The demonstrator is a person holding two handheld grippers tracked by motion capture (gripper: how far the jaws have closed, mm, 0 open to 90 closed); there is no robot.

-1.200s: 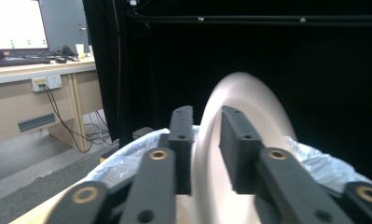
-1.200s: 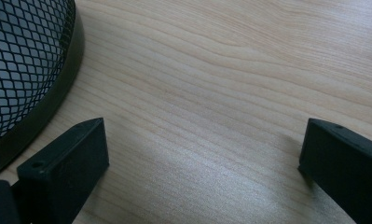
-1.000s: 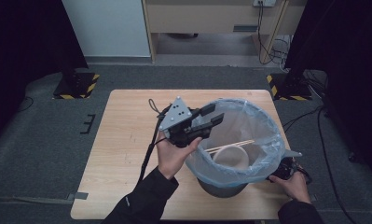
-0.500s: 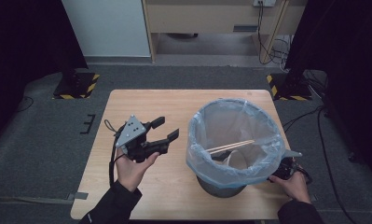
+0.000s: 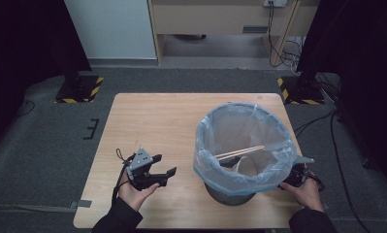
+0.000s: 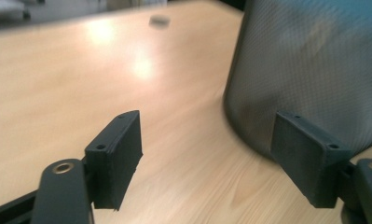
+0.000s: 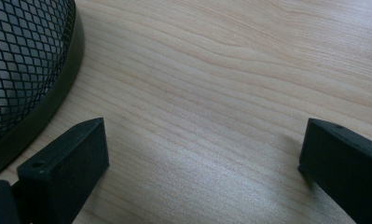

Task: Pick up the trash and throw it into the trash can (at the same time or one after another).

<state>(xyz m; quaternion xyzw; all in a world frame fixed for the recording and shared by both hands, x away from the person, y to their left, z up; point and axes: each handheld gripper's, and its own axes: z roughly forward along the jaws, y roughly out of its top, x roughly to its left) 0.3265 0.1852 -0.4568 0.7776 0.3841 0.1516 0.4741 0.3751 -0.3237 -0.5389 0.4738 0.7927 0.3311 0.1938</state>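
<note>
Left gripper (image 5: 158,171) at the near left of the desk (image 5: 162,116), held in the left hand (image 5: 135,194), low over the wood; jaws have just been opening and now stand wide apart with nothing between them, bare desk in the gap in the left gripper view. Right gripper (image 5: 290,180) at the near right edge, right hand (image 5: 307,193) on it, tucked just beside the bin's base; jaws spread wide, nothing held, only wood grain between them in the right gripper view. Wire-mesh bin (image 5: 230,194) stands upright on the near right part of the desk, between the two grippers, lined with a pale blue bag (image 5: 244,141) folded over the rim. Inside the bag a pair of wooden chopsticks (image 5: 239,153) lies tilted across, with something white beside them, too unclear to name. Far behind the desk: grey floor, cables, black-yellow striped stand feet (image 5: 79,88).
</note>
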